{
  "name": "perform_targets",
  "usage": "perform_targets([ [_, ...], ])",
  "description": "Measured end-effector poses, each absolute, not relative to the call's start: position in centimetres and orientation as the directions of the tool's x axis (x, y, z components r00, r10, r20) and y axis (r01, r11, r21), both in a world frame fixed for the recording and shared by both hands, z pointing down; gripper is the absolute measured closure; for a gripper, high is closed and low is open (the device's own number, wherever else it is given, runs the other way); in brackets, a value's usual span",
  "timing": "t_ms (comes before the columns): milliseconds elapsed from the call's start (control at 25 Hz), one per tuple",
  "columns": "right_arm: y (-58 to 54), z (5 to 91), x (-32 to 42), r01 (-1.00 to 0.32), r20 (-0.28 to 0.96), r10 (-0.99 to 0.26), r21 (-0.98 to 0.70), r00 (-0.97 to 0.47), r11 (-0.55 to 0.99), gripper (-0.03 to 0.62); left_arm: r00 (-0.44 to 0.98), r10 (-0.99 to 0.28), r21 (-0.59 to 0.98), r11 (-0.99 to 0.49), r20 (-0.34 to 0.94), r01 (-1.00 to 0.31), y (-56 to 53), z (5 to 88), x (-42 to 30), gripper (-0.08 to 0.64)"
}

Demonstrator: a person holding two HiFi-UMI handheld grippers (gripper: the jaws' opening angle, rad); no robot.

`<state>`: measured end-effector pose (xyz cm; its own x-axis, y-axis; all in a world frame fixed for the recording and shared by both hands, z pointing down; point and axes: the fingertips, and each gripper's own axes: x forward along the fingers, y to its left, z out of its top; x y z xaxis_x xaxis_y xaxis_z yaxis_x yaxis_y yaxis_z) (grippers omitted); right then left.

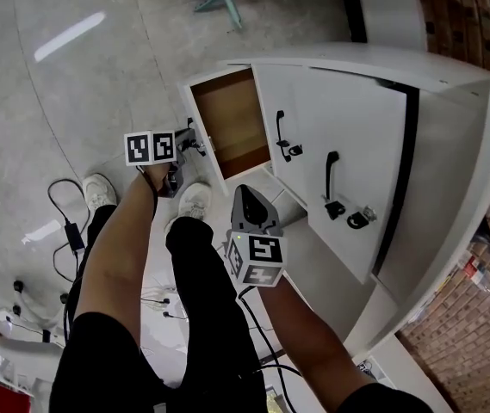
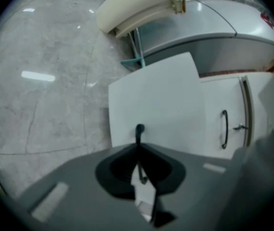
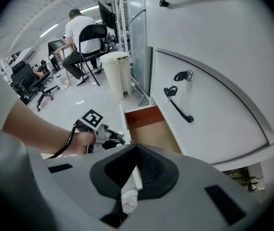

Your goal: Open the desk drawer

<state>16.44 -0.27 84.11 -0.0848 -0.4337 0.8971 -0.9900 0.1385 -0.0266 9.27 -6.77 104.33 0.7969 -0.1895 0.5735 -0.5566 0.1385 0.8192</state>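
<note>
Drawer (image 1: 227,123) stands well out, its stiff black handle (image 2: 139,131) seemingly pinched between the closed fingers of the left gripper (image 2: 138,150) (should slide lightly; mid-bar hold suits), while the right gripper (image 3: 136,148) hangs closed and empty.

Place: open-plan office | evidence: person (image 3: 79,25) sitting on a black chair (image 3: 92,38) facing monitors (image 3: 104,14) | swivel chairs (image 3: 28,78) standing on the glossy grey floor (image 3: 79,102) | waste bin (image 3: 116,73) standing nearby | white desk (image 1: 447,162) carrying keyed drawers (image 1: 356,136) | cables (image 1: 62,213) trailing underfoot
</note>
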Motion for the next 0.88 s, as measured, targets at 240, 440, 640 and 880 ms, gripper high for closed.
perform_targets([
  [240,0.1,84.8,16.9,-0.990,0.899,-0.431,-0.019,-0.077,0.137,0.594,0.778,-0.254,0.818,0.131,0.574,-0.561,-7.2,104.0,8.5,0.507],
  [440,-0.1,84.1,16.6,-0.992,0.897,-0.437,-0.021,-0.073,0.122,0.594,0.724,-0.272,0.765,0.080,0.634,-0.639,-6.6,103.3,5.5,0.420],
  [640,-0.5,82.8,14.7,-0.991,0.888,-0.449,-0.042,-0.095,0.127,0.594,0.663,-0.322,0.668,-0.111,0.676,-0.736,-6.8,99.5,2.5,0.563],
  [880,-1.2,80.4,11.9,-0.989,0.870,-0.478,-0.064,-0.119,0.131,0.594,0.653,-0.395,0.622,-0.223,0.646,-0.750,-7.8,92.6,-0.2,0.563],
])
